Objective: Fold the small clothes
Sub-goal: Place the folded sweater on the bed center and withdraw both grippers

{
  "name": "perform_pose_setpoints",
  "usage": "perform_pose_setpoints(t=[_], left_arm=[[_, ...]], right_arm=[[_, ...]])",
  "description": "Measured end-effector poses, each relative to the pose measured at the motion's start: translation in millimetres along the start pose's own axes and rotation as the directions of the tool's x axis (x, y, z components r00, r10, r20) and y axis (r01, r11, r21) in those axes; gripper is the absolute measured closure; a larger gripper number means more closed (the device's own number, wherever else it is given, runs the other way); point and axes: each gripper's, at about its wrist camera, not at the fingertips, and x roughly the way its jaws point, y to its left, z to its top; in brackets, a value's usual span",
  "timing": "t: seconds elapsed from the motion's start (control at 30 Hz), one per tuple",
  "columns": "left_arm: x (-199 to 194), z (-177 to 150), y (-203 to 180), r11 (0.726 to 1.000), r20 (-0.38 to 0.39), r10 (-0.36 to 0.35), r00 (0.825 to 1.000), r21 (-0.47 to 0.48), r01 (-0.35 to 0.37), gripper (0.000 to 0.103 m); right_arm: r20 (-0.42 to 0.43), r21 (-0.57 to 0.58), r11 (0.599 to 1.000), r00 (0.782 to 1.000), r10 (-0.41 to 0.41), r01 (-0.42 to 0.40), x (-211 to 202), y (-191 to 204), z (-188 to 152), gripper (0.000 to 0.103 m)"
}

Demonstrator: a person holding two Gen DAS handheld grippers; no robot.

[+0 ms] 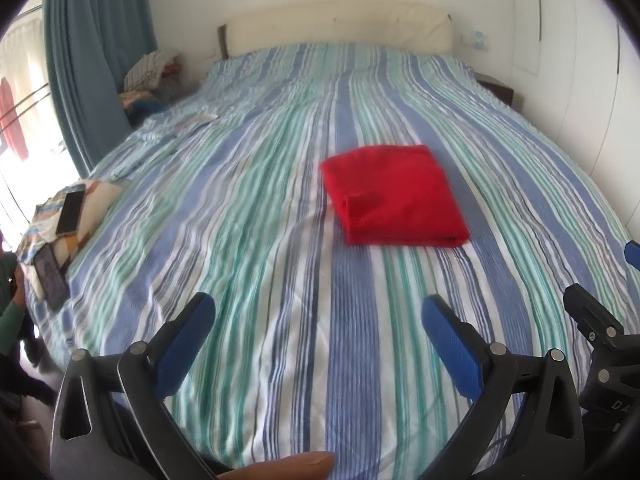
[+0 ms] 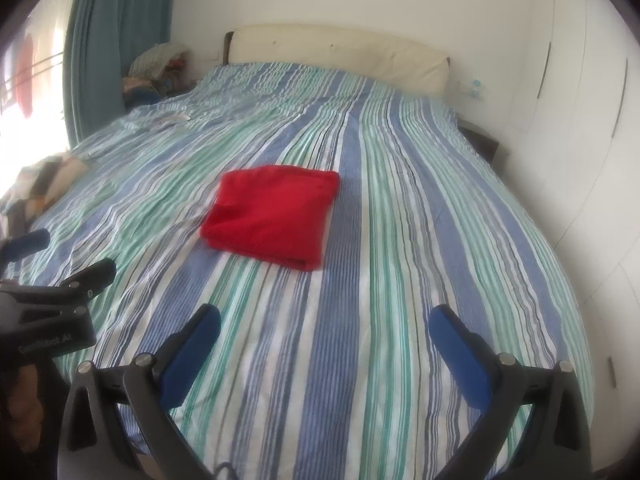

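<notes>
The red cloth point(image 1: 394, 192) lies folded in a neat square near the middle of the bed point(image 1: 280, 320), on the striped sheet. It looks done, or almost done.

The left gripper point(image 1: 318, 312) hangs over the near end of the bed. Its jaws are wide apart and hold nothing. The right gripper point(image 2: 324, 324) hangs just beside it, and its jaws are wide apart and bare too. Both are well away from the cloth.

What could go wrong? If a gripper comes in too low, it could bump the cloth and push the folds open. The cloth is soft and thick, so a pinch on just the top layer would lift that layer and undo the square. The sheet is loose and wrinkly. A finger that digs down could grab the sheet as well, and the cloth would slide with it. The two grippers are close together, so they could also knock into each other.

Nothing stands between the grippers and the cloth. At the left edge of the bed there is a pillow point(image 1: 94, 208) with a phone point(image 1: 71, 213) on top, and a second phone point(image 1: 51, 277) nearer. A wide swing to the left could knock them off. Far back, beside the curtain point(image 1: 92, 64), sits a pile of clothes point(image 1: 150, 76). A person's green sleeve point(image 1: 10, 320) shows at the left edge.
</notes>
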Motion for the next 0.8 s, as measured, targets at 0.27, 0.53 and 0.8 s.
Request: perform_pose_setpoints(t=[0.27,0.53,0.8], left_arm=[[3.5,0.3,2.1,1.0,-0.029,-0.013,0.999,-0.013,0.013,0.0],[7.6,-0.4,4.6,1.0,-0.038,0.025,0.999,-0.012,-0.025,0.0],[5.9,-1.6,-4.4,0.999,-0.03,0.028,0.999,0.036,-0.027,0.0]], right_arm=[[-0.003,-0.009,1.0,1.0,-0.013,0.013,0.5,-1.2,1.3,0.0],[0.003,-0.025,1.0,1.0,-0.017,0.017,-0.1,0.1,3.3,0.0],[0.0,-0.022,1.0,1.0,-0.005,0.005,-1.3,0.0,1.1,0.001]])
